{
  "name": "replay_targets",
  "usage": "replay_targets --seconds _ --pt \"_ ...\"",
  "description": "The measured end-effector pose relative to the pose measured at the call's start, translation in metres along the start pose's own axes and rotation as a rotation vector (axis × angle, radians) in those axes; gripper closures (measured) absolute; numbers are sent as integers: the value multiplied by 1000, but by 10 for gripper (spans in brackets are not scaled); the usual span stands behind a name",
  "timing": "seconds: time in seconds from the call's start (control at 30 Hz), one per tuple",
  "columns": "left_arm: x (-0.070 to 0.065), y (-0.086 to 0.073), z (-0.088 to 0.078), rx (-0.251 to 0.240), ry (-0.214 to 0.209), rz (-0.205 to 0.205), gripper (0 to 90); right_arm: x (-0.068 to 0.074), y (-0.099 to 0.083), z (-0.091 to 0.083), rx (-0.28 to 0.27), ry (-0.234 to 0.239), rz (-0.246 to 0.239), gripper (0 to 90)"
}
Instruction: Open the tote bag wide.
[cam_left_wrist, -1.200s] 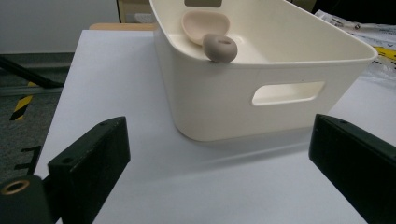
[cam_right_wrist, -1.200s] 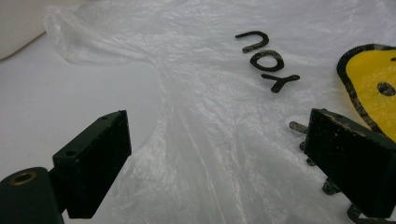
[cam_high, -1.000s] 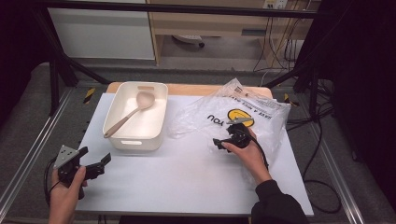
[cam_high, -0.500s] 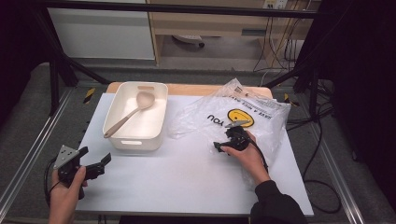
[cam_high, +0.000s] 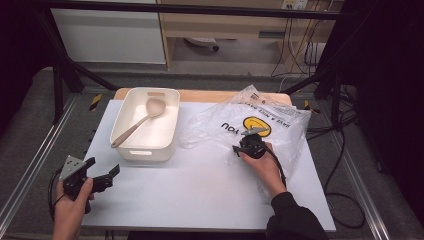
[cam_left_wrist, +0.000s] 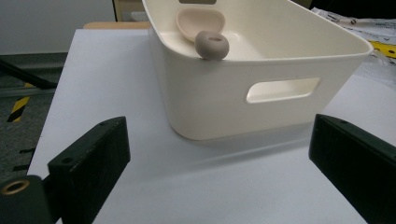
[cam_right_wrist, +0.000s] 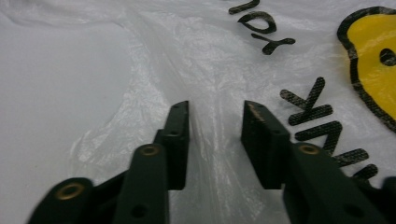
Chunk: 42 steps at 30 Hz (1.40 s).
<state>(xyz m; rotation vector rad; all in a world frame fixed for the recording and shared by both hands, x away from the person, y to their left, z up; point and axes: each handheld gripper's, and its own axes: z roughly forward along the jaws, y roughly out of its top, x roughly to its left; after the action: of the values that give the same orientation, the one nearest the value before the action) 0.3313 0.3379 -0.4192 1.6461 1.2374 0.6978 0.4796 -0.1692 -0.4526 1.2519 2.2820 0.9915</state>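
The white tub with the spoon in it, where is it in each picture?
High view: white tub upper left of the table.
Left gripper view: centre, straight ahead of the open jaws.
Right gripper view: not in it.
Shared landmark: plastic bag, at the top right corner in the left gripper view.

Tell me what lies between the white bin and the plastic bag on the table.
Nothing: in the high view, only a narrow strip of bare white table separates the white bin from the plastic bag. The spoon lies inside the bin.
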Motion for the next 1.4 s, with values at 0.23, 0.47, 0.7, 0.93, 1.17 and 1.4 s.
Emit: replay_targets --seconds 0.23,0.47,0.7,0.93,1.17,1.4 --pt "1 -1 -1 4 5 -7 47 -10 1 6 -39 23 78 900" --pt "-1 0 0 3 -1 3 47 -2 2 -3 -49 38 99 900" --pt "0 0 -2 -1 -1 2 47 20 -8 -21 6 87 72 900" --pt "-1 1 -1 3 -5 4 47 25 -8 -32 -30 57 -30 543" --pt "-1 0 -1 1 -6 3 47 14 -6 -38 -85 39 -79 115" --pt "-1 1 -2 0 -6 5 47 17 -16 -21 -8 80 -100 44"
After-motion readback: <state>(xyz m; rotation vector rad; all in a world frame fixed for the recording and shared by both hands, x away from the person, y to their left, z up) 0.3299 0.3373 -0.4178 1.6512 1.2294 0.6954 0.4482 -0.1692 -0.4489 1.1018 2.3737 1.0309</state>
